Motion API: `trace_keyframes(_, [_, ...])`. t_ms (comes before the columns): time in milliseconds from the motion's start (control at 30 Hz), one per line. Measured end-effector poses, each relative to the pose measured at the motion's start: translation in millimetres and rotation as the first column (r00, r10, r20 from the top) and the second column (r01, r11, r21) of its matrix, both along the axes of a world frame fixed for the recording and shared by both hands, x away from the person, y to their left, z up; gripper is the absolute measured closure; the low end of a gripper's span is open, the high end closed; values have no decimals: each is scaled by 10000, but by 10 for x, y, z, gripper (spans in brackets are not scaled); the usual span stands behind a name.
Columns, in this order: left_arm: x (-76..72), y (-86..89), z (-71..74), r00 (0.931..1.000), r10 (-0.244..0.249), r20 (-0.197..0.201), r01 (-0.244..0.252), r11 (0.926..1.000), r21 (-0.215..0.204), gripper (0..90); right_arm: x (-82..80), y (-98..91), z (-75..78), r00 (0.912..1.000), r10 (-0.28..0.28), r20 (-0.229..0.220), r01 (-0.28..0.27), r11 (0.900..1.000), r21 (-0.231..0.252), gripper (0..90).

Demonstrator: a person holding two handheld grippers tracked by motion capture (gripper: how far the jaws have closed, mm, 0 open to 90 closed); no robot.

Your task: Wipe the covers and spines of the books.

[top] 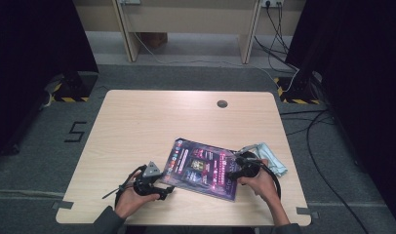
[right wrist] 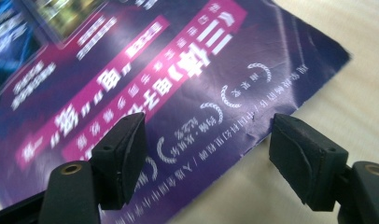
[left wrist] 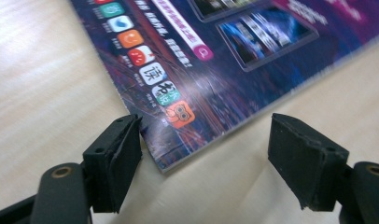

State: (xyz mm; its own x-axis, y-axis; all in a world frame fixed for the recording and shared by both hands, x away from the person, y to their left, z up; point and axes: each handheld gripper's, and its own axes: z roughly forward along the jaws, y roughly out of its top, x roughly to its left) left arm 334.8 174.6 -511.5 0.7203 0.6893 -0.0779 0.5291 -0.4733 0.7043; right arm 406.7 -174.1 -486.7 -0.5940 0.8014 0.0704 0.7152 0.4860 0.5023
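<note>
- left gripper (left wrist: 204,140), seen in its own view: jaws stand wide apart with nothing pinched; the near corner of a glossy purple magazine (left wrist: 187,93) lies on the table between them, its left jaw just at the cover's edge.
- right gripper (right wrist: 206,140), seen in its own view: jaws spread wide, clamping nothing; they hover over the magazine's (right wrist: 131,79) other near edge, one jaw above the cover, the other above bare wood.
- writing on the cover: white chinese characters on pink bands, small laurel-wreath badges, a column of coloured app-style icons including an orange owl; too blurred to read.
- from the high view, the left gripper (top: 168,191) sits at the magazine's (top: 203,168) left corner, the right gripper (top: 230,174) at its right side, a hand behind each.
- the magazine lies flat and askew on the near right part of a light wooden table (top: 137,122).
- a pale green cloth (top: 271,156) lies just right of the magazine.
- a black "5" (top: 75,131) is marked on the grey floor left of the table.
</note>
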Motion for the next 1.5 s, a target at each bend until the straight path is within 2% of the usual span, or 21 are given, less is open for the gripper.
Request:
trace_keyframes(167, [-198,-83,10,9994,-334,38,332,9979,552,222,155,118,10,9986,191,487,-167,9987,-477,282])
trace_keyframes(267, [-280,-129,15,9986,-522,26,519,9963,683,216,195,200,23,9961,343,810,-274,9960,-845,289])
trace_keyframes(300, [-308,-147,17,9982,-603,-8,602,9960,659,215,213,229,26,9947,373,957,-278,9947,-991,292])
trace_keyframes(333, [-331,-162,15,9979,-643,-9,642,9962,596,215,235,254,28,9929,446,1104,-325,9935,-1093,340])
trace_keyframes(367, [-347,-171,15,9976,-690,-23,690,9959,583,215,243,276,31,9928,500,1088,-394,9945,-974,366])
trace_keyframes(433, [-374,-186,20,9963,-852,-59,854,9950,528,218,255,316,26,9909,661,1169,-552,9940,-939,352])
trace_keyframes(467, [-372,-180,28,9969,-781,-98,784,9961,396,225,259,317,27,9914,638,1140,-533,9943,-929,337])
trace_keyframes(500, [-361,-168,33,9972,-734,-104,736,9970,238,240,258,305,37,9951,459,878,-383,9955,-868,312])
trace_keyframes(567, [-321,-134,48,9976,-663,-204,660,9977,-156,265,219,259,66,9952,365,908,-294,9965,-783,314])
trace_keyframes(667, [-252,-85,66,9990,-358,-269,343,9978,-561,247,94,177,99,9940,439,999,-384,9976,-568,315])
trace_keyframes(767, [-159,-59,89,9999,-61,-80,56,9982,-595,247,-88,93,104,9946,482,916,-430,9974,-579,315])
trace_keyframes(833, [-79,-55,107,9999,114,66,-110,9979,-633,247,-189,52,98,9946,512,898,-478,9981,-396,315])
trace_keyframes(1000, [146,-27,118,9977,612,288,-591,9959,-680,251,-420,2,74,9941,661,865,-640,9976,-262,315])
trace_keyframes(1067, [288,-12,113,9943,997,387,-967,9926,-729,251,-474,-12,73,9937,653,915,-628,9976,-297,313])
trace_keyframes(1133, [387,-7,97,9916,1276,189,-1250,9868,-1030,251,-516,-14,62,9943,601,883,-578,9979,-284,312])
trace_keyframes(1300, [594,-52,64,9852,1603,603,-1576,9864,-467,251,-584,25,32,9943,699,801,-662,9967,-469,298])
trace_keyframes(1333, [614,-64,57,9848,1644,563,-1617,9856,-501,251,-598,38,19,9941,756,775,-717,9961,-524,297])
trace_keyframes(1400, [657,-87,52,9857,1561,643,-1548,9877,-241,252,-615,48,6,9946,707,759,-670,9965,-497,289])
trace_keyframes(1500, [687,-116,24,9858,1523,708,-1527,9883,-7,241,-625,52,-7,9931,747,900,-672,9942,-834,288])
